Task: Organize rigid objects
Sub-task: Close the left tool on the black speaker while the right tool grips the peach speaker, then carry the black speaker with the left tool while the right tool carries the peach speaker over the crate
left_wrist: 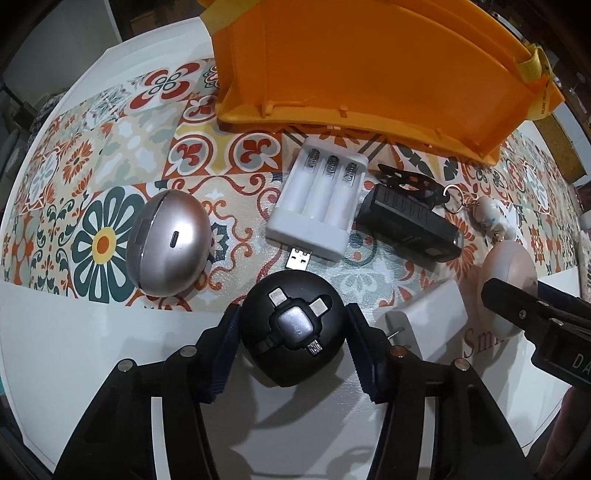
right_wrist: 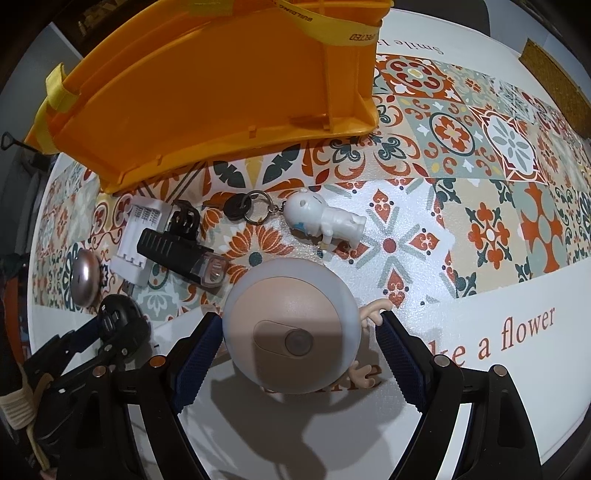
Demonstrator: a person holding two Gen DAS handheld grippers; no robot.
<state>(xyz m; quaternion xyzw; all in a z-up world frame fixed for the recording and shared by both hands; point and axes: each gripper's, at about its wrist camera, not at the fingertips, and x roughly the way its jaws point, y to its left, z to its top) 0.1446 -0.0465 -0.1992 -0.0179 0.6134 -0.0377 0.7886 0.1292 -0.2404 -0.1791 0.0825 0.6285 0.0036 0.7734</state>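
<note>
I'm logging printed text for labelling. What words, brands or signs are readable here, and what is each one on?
"a flower": brown lettering on the white mat, fully legible in the right wrist view.
"Sm...": start of a mat word, cut off by the right gripper.
Upside-down lettering at the mat's far edge, looks like "Smile": uncertain.
Yellow tape on the orange bin: black print, too distorted to read.
Round black cable reel: grey centre logo, blurred.
"DA...": white letters on the right gripper, cut off.

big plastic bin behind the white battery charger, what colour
Orange big plastic bin; left wrist view shows it best.
</note>
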